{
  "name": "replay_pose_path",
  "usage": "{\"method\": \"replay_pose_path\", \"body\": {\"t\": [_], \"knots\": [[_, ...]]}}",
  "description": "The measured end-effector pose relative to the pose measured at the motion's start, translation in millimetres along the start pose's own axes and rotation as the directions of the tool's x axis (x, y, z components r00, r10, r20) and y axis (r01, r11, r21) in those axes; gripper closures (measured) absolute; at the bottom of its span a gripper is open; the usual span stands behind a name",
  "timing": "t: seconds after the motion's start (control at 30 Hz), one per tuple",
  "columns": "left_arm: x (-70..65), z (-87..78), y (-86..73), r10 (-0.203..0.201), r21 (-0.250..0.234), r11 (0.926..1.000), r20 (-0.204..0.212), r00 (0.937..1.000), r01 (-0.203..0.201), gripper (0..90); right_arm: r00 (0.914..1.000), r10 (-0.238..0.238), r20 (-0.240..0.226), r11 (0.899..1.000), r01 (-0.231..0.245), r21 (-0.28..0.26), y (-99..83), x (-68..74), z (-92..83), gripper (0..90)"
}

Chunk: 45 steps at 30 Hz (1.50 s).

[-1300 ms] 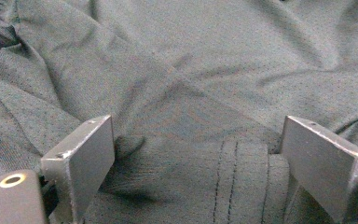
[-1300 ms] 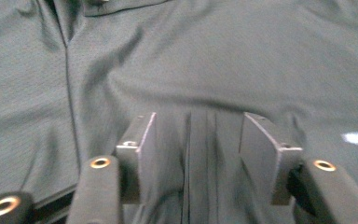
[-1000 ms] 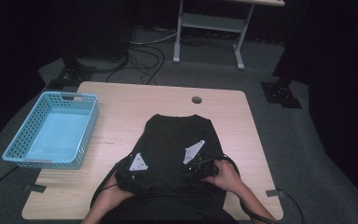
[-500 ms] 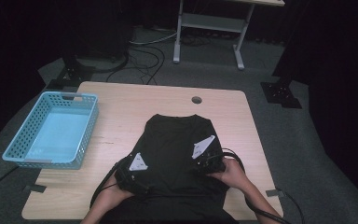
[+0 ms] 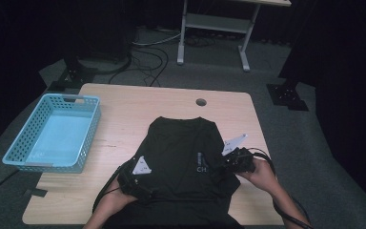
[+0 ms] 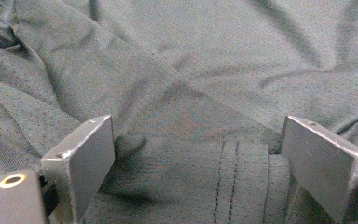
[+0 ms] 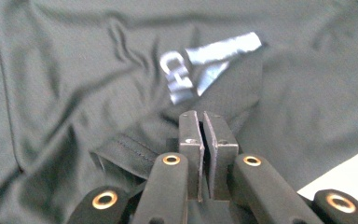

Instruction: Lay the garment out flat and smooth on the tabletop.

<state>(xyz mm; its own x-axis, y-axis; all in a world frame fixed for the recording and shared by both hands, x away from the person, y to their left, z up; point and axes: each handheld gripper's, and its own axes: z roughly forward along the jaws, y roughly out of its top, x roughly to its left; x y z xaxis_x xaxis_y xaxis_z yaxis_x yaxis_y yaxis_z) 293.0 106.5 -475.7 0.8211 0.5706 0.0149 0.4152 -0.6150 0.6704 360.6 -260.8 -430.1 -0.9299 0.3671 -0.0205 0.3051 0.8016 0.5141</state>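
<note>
Shirt [image 5: 183, 157]: it is lying flat on the tabletop [image 5: 124, 109], collar pointing away from you, hem toward you, so its long axis is running straight out from your body.
Right tool [image 5: 229, 161]: you are keeping it pressed together on the shirt's right sleeve edge; the right gripper view is showing a fold of dark cloth pinched between the jaws, which have just been closing on it.
Left tool [image 5: 140, 183]: you are holding it spread over the left side near the hem [image 6: 233, 172]; cloth is lying between the jaws, but they are not pressing on it.
Key relation: the shirt body is lying to the left of the right tool, toward the other tool, with the white print [image 7: 205, 65] just ahead of the closed jaws.
Nearer hand: the right one, since it is already gripping.
Next move, as a judgement: you are probably folding the sleeve inward across the long axis.
Basket [image 5: 55, 133]: it is sitting well apart, far beyond the left tool.
</note>
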Motion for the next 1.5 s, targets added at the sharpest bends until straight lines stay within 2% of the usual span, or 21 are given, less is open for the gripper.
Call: {"method": "replay_pose_path", "body": {"t": [0.33,0.77,1.1,1.17,1.2,1.23,1.37,1.47,1.5], "knots": [[-0.6,0.0,-0.1,-0.003,0.000,1.0000,-0.004,1.0000,0.003,9.9,0.9957,0.068,0.062,0.997,-0.069,0.016,-33.9,-13.3,-24.1,87.5],[-0.8,0.4,0.6,-0.007,0.002,1.0000,-0.005,1.0000,0.007,9.9,0.9820,0.145,0.121,0.988,-0.151,0.038,-76.7,-27.2,-42.9,87.5],[-0.8,0.4,1.2,-0.007,0.007,1.0000,-0.005,1.0000,0.007,9.9,0.9603,0.224,0.167,0.971,-0.235,0.049,-110.8,-40.9,-55.8,87.4],[-0.7,0.4,1.3,-0.006,0.007,1.0000,-0.005,1.0000,0.006,9.9,0.9581,0.232,0.169,0.969,-0.242,0.046,-113.8,-41.9,-56.6,87.3],[-0.7,0.4,1.3,-0.006,0.008,0.9999,-0.005,1.0000,0.006,9.9,0.9532,0.245,0.176,0.965,-0.257,0.046,-120.2,-44.1,-57.9,87.3],[-0.7,0.3,1.3,-0.006,0.008,1.0000,-0.004,1.0000,0.006,9.9,0.9532,0.245,0.176,0.965,-0.257,0.046,-120.2,-44.1,-57.9,87.3],[-0.7,0.3,1.4,-0.005,0.009,0.9999,-0.004,1.0000,0.005,9.9,0.9404,0.276,0.199,0.957,-0.289,0.039,-130.3,-49.1,-60.4,87.2],[-0.7,0.3,1.4,-0.005,0.009,0.9999,-0.005,1.0000,0.005,9.9,0.9283,0.309,0.207,0.946,-0.322,0.032,-137.5,-53.2,-61.6,87.1],[-0.7,0.4,1.4,-0.006,0.009,0.9999,-0.006,1.0000,0.006,9.9,0.9238,0.324,0.204,0.942,-0.334,0.017,-140.3,-54.2,-62.7,84.2]]}}
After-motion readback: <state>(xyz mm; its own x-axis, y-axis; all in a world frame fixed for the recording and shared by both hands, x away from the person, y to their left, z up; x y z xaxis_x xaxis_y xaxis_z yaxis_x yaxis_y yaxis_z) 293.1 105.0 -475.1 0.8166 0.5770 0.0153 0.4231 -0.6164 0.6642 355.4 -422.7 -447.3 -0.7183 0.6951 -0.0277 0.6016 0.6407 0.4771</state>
